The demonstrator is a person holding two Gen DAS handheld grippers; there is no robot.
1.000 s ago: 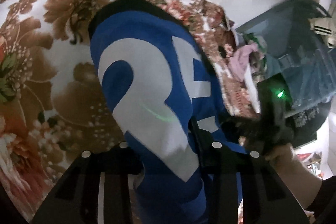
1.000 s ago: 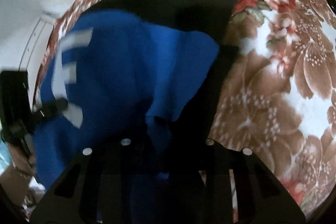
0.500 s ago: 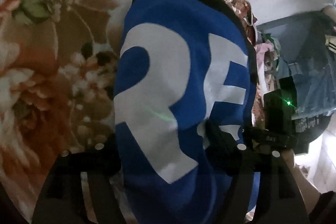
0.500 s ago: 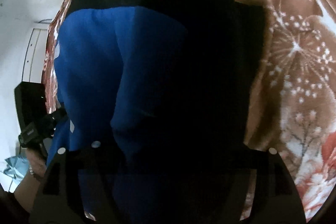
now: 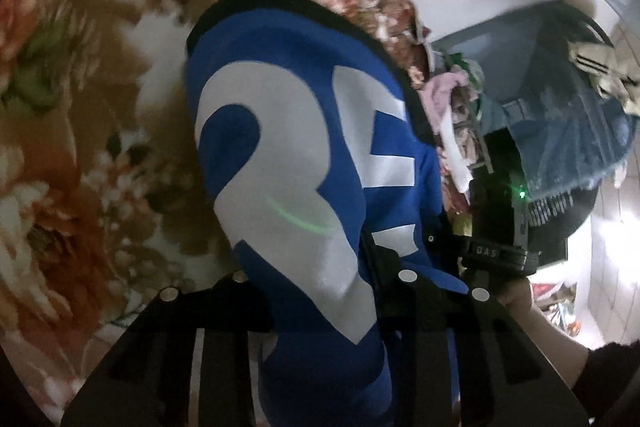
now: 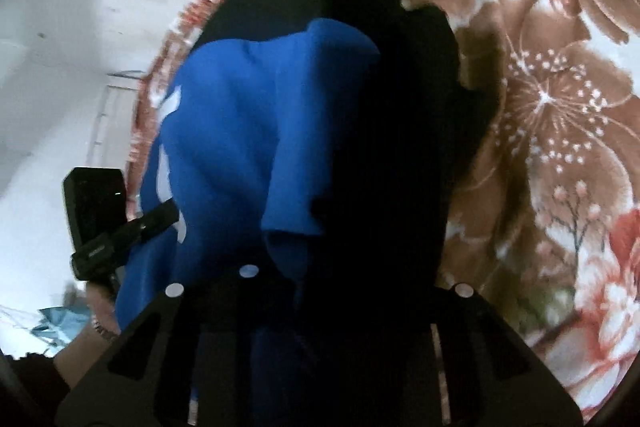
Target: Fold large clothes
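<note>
A blue garment [image 5: 296,131] with large white numerals and black trim hangs over a floral blanket [image 5: 80,131]. My left gripper [image 5: 320,279] is shut on its blue cloth, which runs down between the fingers. In the right wrist view the same garment [image 6: 240,131] shows blue on the left and black on the right. My right gripper [image 6: 344,287] is shut on it, with cloth draped over the fingers. The right gripper also shows in the left wrist view [image 5: 496,227], and the left gripper in the right wrist view [image 6: 108,227].
The floral blanket [image 6: 560,131] covers the bed. A pile of clothes and a blue fringed cloth [image 5: 560,139] lie past the bed's edge on the right. A pale wall [image 6: 80,27] stands behind.
Both grippers have lifted back from the blanket with the garment held, so it hangs smaller and farther in both views. The blanket is motion-blurred.
</note>
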